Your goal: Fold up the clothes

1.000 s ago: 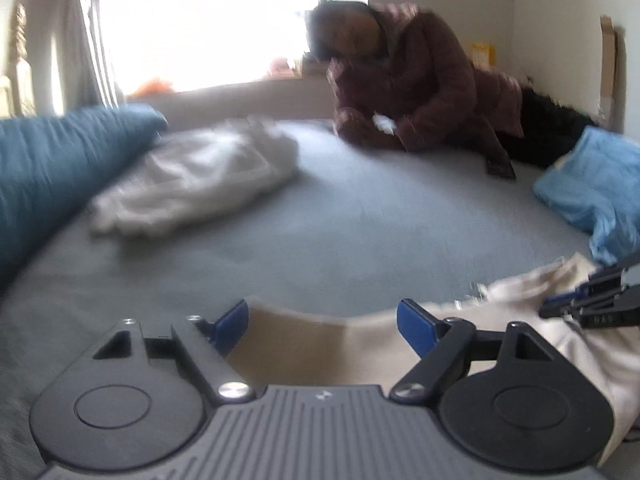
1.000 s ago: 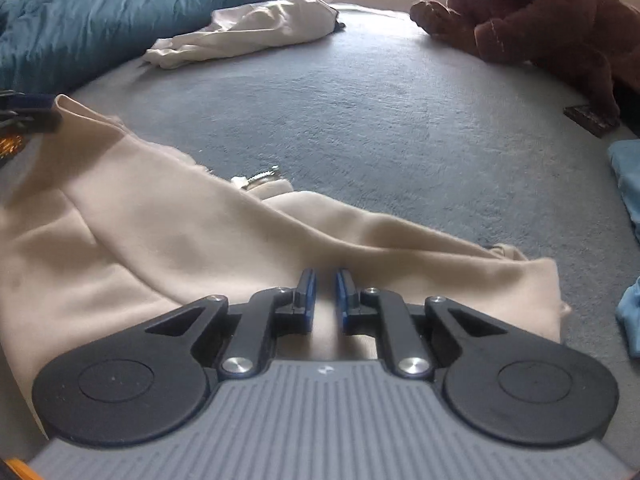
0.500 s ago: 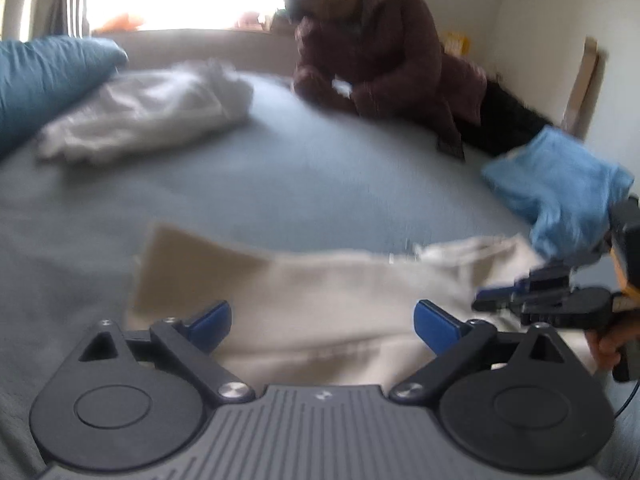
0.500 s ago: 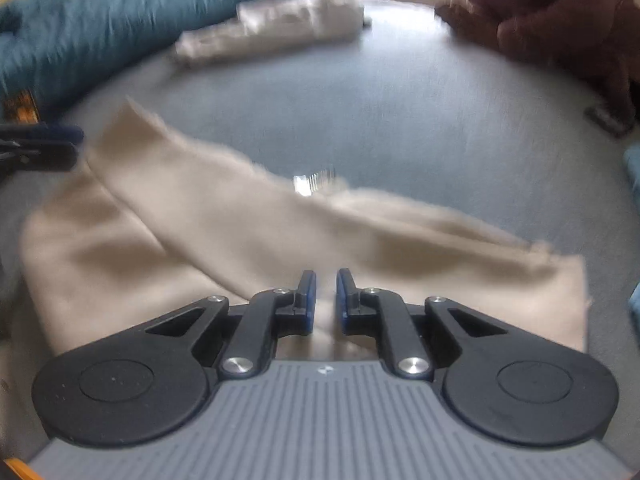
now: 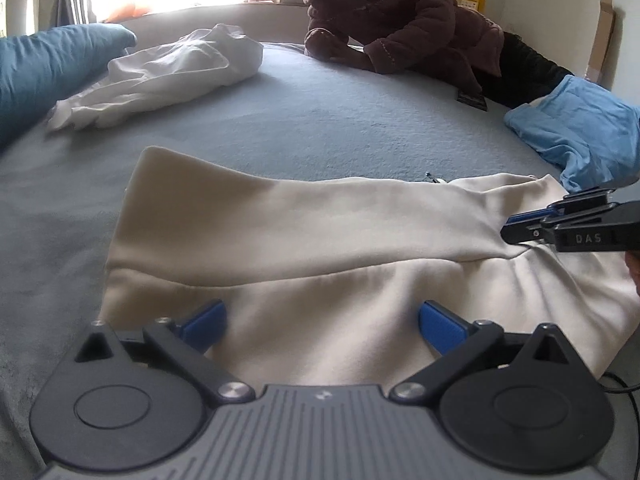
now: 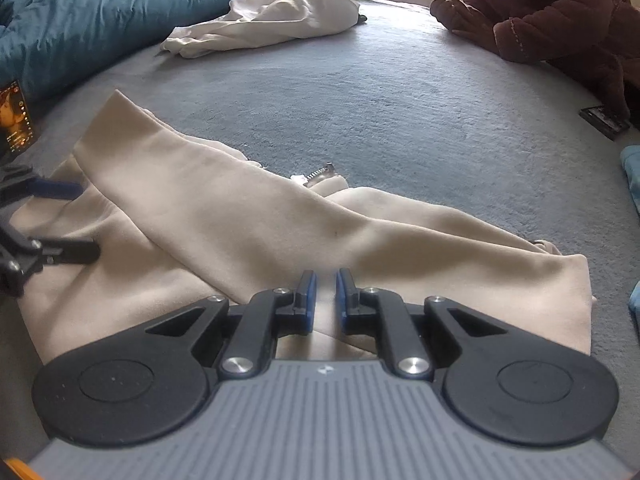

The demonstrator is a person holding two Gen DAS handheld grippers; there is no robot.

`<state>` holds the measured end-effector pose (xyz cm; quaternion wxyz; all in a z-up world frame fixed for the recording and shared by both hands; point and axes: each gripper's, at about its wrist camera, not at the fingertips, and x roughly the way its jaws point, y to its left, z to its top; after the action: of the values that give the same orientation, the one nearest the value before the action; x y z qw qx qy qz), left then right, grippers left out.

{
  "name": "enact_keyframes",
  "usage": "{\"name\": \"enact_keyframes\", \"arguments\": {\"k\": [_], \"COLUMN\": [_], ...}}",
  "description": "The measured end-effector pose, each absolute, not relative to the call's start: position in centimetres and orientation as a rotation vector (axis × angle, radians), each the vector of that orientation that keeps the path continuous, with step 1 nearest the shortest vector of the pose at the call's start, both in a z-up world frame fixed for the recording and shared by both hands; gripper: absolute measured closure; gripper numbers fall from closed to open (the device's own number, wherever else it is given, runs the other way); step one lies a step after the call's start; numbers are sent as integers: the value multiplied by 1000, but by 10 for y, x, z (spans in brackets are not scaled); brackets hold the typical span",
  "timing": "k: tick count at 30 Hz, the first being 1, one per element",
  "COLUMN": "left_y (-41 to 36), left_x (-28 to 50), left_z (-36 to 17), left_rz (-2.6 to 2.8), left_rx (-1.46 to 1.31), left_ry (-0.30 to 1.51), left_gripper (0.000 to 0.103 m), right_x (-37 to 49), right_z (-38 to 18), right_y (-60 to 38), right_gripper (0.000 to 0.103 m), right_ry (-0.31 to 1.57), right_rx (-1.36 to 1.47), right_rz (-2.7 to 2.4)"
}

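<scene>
- Cream garment (image 5: 304,240) lies spread on the grey-blue bed (image 5: 320,120), at the near edge, with one long flap folded across its far side from left to right
- Left tool (image 5: 320,322) hovers over the near part of the cream cloth; its jaws have just been opening and now stand wide apart, released, with only flat cloth under the gap
- Right tool (image 6: 325,292) sits at the garment's right end, its blue pads drawn nearly together; in the left wrist view its tips (image 5: 520,226) pinch a gathered bit of the cream cloth, with creases fanning out from them
- White garment (image 5: 168,76) lies crumpled at the far left of the bed, well apart from the cream one
- Light blue garment (image 5: 580,132) is bunched at the right, just beyond the right tool
- Teal duvet (image 6: 100,20) runs along the left edge
- Person in a maroon fleece (image 5: 400,20) leans on the far side of the bed, with a dark phone (image 6: 604,122) lying beside
</scene>
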<state>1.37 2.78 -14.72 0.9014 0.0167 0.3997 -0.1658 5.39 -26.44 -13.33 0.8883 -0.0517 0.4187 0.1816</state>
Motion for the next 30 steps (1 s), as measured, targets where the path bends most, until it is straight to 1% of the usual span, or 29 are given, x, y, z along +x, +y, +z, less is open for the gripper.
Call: {"name": "enact_keyframes", "arguments": {"k": [10, 12, 16, 18, 23, 27, 29, 30], "left_y": [30, 30, 28, 28, 31, 30, 29, 28], "left_x": [17, 16, 16, 15, 15, 14, 13, 13], "left_z": [-150, -150, -151, -151, -151, -152, -153, -153], "left_rz": [-342, -341, -344, -347, -350, -349, -348, -348], "left_rx": [10, 13, 35, 46, 39, 46, 51, 55], "left_ry": [842, 841, 839, 838, 843, 838, 836, 835], "left_gripper": [0, 0, 0, 0, 0, 0, 0, 0], "right_x": [33, 29, 29, 28, 23, -5, -21, -25], "right_z": [-101, -103, -130, -138, -121, -92, -96, -107], "right_y": [-266, -263, -259, -259, -260, -273, -272, -269], "right_gripper": [93, 93, 93, 94, 92, 92, 92, 92], "right_ry": [833, 845, 915, 906, 890, 808, 823, 856], "right_rx": [-37, -49, -127, -142, -140, -78, -88, -106], "right_rz": [399, 405, 378, 377, 394, 484, 542, 541]}}
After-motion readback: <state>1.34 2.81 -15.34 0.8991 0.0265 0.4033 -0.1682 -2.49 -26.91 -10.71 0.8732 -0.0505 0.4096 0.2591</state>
